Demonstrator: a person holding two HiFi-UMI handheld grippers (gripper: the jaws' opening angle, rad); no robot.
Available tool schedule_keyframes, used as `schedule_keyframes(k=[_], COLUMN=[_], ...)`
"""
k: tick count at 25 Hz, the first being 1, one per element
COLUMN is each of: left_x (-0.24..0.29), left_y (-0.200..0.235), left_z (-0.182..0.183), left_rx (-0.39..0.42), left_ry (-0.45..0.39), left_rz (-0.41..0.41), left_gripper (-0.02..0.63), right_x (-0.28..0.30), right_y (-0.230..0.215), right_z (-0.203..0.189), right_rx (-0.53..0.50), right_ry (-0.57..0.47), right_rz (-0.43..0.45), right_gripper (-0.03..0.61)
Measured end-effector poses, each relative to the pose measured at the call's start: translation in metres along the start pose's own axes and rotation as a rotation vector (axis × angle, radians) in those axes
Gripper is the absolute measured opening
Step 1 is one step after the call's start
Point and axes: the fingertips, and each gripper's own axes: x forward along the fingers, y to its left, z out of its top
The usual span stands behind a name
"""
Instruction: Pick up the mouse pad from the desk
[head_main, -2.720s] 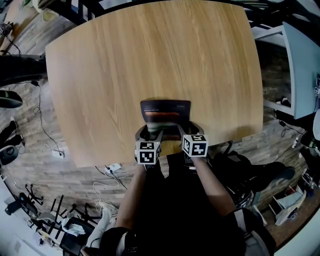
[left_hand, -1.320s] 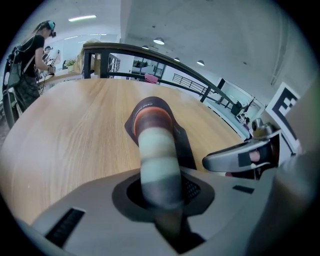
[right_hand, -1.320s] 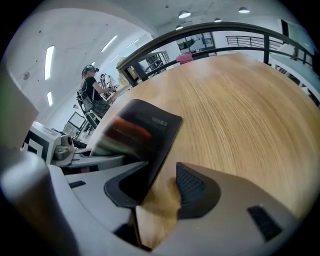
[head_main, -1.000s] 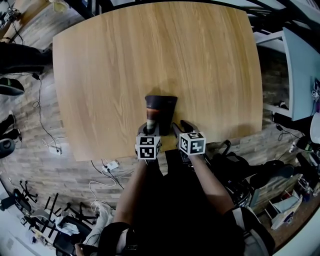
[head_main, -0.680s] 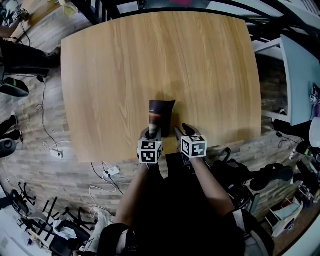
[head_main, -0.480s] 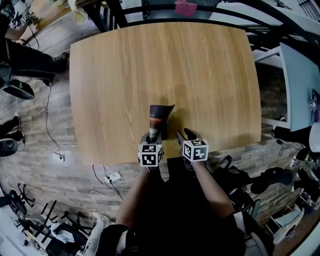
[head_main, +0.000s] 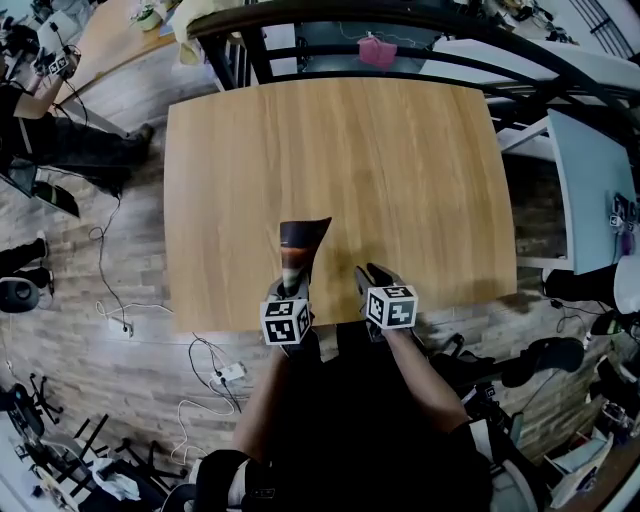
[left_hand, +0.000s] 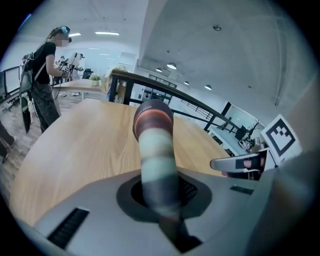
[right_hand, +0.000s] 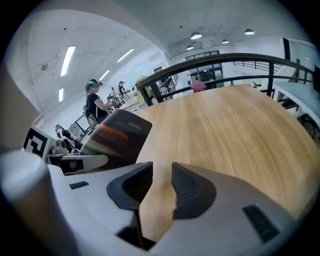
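Left tool (head_main: 289, 286): you are holding it over the near edge of the tabletop (head_main: 420, 170); its jaws are pressing together on one end of the mouse pad (left_hand: 156, 145).

Mouse pad: dark, with an orange band and a pale band; it is curling into a narrow roll; it is sticking out ahead of the left tool, raised over the wood; the far end is flaring slightly.

Right tool (right_hand: 159, 187): you are carrying it just beside the left one, on its right; its jaws are standing a narrow gap apart and have just been closing; only bare wood is showing between them; they are touching nothing.

Tabletop: light wood grain.

Surroundings: a dark railing (head_main: 400, 22) is running past the far edge; a person (left_hand: 46, 75) is standing off to the left.
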Motion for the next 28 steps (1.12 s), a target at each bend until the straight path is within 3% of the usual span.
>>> schedule_keyframes(k=[5,17,28], left_x=[-0.036,-0.102,-0.168], left_y=[0.009,-0.003,-0.023], left_z=[0.027,0.099,0.151], left_rx=[0.058,0.075,0.082], left_ry=[-0.073,-0.289,-0.489], left_rz=[0.026,0.024,0.039], left_gripper=[0.044,0.044,0.044], right_x=[-0.011,-0.060,-0.133], right_y=[0.025,0.066,0.116], right_z=[0.023,0.105,0.144], right_rx=[-0.031,-0.105,-0.215], right_ry=[-0.073,-0.298,-0.508], right_rz=[0.012,0.050,0.094], right_gripper=[0.112,0.054,0.037])
